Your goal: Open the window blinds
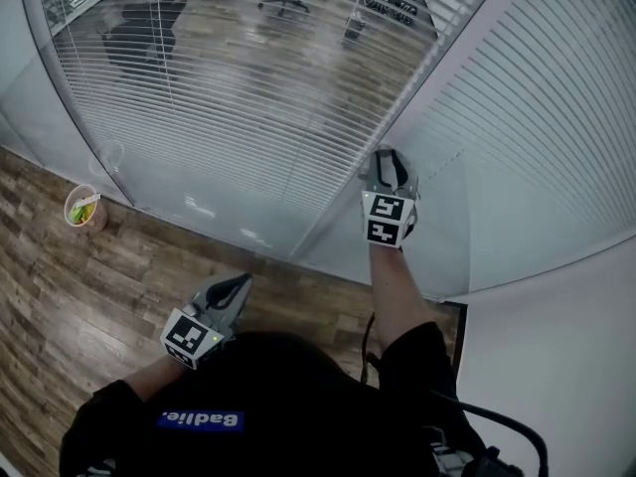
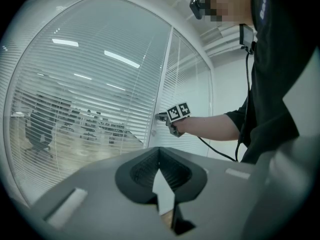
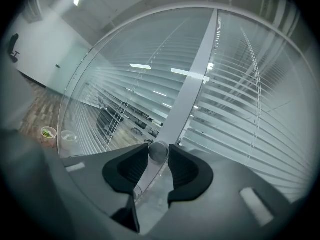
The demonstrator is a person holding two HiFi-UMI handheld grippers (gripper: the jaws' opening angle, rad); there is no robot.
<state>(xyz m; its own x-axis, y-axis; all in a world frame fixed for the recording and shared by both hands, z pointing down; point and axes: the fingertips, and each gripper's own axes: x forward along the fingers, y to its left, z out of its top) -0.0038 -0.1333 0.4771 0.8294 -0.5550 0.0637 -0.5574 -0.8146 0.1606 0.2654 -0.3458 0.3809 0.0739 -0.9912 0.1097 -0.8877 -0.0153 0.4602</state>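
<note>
Left tool (image 1: pixel 241 282), lower left of the head view: clenched on nothing, held level above the wood floor (image 1: pixel 60 296), well apart from the glass. Window blinds (image 1: pixel 248 87), upper left to centre: sealed behind the glass, slats running across the panel and tilted partly open; the panel right of the mullion (image 1: pixel 437 78) looks closed. Right tool (image 1: pixel 386 157), centre right: much the nearer hand, pointing level at the mullion, jaws clamped on the small round knob (image 3: pixel 158 151). The knob's axis appears to lie along the tool's own pointing line, so the coming move is judged to be a roll of the wrist, not a pull
</note>
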